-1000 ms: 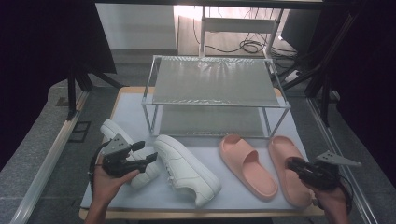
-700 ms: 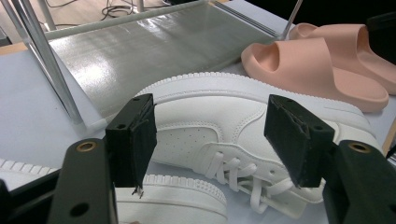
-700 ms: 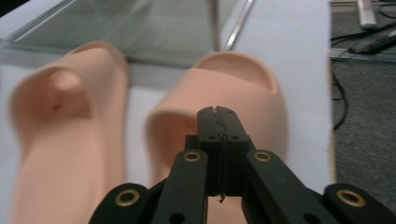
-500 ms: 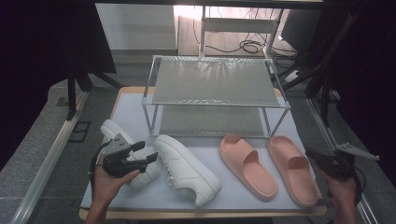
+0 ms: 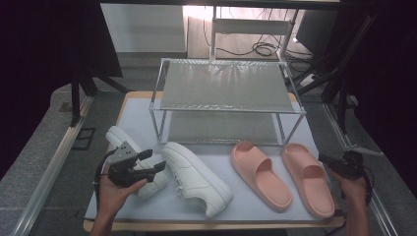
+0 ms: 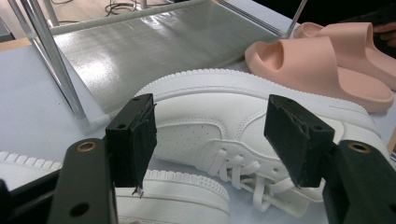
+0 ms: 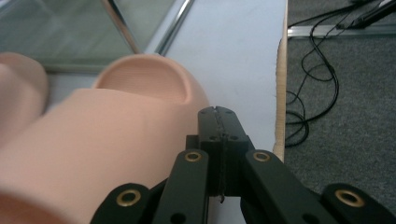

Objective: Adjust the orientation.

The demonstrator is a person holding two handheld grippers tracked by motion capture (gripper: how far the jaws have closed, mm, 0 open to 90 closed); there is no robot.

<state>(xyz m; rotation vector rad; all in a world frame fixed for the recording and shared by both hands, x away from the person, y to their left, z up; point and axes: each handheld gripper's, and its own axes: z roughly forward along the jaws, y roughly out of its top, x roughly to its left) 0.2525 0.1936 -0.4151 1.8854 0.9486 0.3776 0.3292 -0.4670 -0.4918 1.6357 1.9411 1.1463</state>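
**White sneakers under the left hand-held gripper, peach slides beside the right**

White leather lace-up sneakers lay on the pale blue-grey surface (image 5: 147,123) in front of a two-tier metal-framed shoe rack (image 5: 223,86). The left hand-held gripper (image 5: 153,161) hovered with its jaws spread wide and nothing between them, above the outer white sneaker (image 5: 129,160) at the left. In the left gripper view the inner white sneaker (image 6: 224,121) lay just beyond the black pads (image 6: 140,137). To the right sat two peach foam slides, the nearer slide (image 5: 260,174) beside the sneakers and the outer slide (image 5: 309,179) near the surface's right edge. The right hand-held gripper (image 5: 328,160) had its jaws pressed together, empty, just beside the outer slide's right side.
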